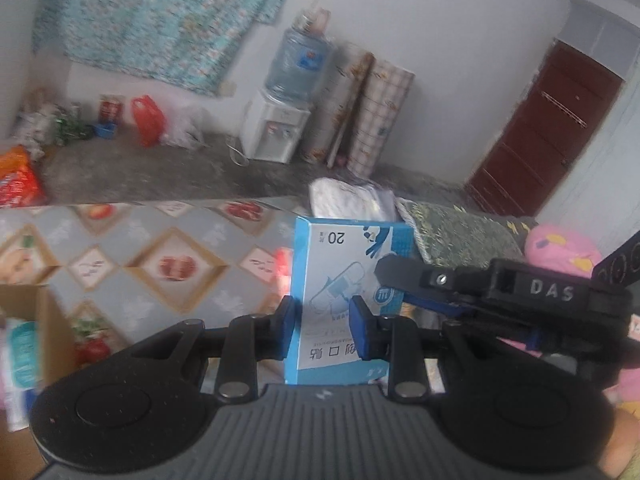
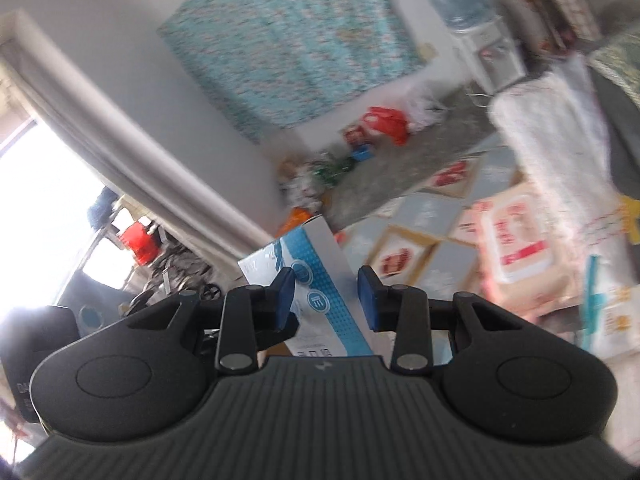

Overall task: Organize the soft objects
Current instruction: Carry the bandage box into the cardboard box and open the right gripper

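Observation:
A blue and white bandage box stands between the jaws of my left gripper, which is shut on it above the patterned table. My right gripper comes in from the right in this view, and one of its fingers reaches the box's right side. In the right wrist view the same box sits between my right gripper's blue pads. The left pad touches it; the right pad stands apart from it. A pink wipes pack and a white towel lie to the right.
A cardboard box with packets sits at the table's left. A white folded cloth, a green patterned cushion and a pink soft item lie at the far right. A water dispenser stands by the wall.

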Motion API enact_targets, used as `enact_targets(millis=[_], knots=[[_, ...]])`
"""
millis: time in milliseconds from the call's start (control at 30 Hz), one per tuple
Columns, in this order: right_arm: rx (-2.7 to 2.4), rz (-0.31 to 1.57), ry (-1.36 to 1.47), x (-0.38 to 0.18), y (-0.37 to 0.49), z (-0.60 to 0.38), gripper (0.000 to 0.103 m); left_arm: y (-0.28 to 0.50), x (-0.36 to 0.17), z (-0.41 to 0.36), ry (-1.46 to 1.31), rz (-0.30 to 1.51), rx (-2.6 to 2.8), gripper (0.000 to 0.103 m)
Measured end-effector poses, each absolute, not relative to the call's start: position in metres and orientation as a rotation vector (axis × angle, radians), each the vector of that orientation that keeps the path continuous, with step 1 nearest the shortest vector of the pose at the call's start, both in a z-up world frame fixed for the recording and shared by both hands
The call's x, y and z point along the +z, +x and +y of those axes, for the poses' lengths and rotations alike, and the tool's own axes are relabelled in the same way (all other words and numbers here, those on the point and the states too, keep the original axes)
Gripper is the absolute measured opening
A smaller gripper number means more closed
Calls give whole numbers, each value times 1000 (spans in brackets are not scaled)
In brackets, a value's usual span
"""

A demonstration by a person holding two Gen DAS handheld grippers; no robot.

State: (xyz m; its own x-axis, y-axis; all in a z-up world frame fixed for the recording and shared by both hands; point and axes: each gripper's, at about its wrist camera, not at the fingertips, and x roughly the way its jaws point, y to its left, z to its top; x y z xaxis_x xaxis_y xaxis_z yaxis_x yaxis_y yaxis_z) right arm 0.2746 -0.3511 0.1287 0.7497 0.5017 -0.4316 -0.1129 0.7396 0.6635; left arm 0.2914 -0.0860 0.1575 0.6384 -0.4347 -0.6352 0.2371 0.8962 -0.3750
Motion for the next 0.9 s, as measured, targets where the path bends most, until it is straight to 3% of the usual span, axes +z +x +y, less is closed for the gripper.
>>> enact_targets(millis=[300, 600, 733, 900], knots=[[605, 705, 599, 160, 273, -204, 34, 237, 165, 53, -367, 749, -161, 29], [760, 946, 561, 118, 303, -24, 34, 212, 119, 199, -464, 818, 125, 29], [808, 1084, 590, 83, 320, 41, 32, 230, 89, 245, -530, 910, 175, 8], [755, 1156, 640, 47, 341, 77, 29, 257, 58, 275, -517, 951, 251, 10]])
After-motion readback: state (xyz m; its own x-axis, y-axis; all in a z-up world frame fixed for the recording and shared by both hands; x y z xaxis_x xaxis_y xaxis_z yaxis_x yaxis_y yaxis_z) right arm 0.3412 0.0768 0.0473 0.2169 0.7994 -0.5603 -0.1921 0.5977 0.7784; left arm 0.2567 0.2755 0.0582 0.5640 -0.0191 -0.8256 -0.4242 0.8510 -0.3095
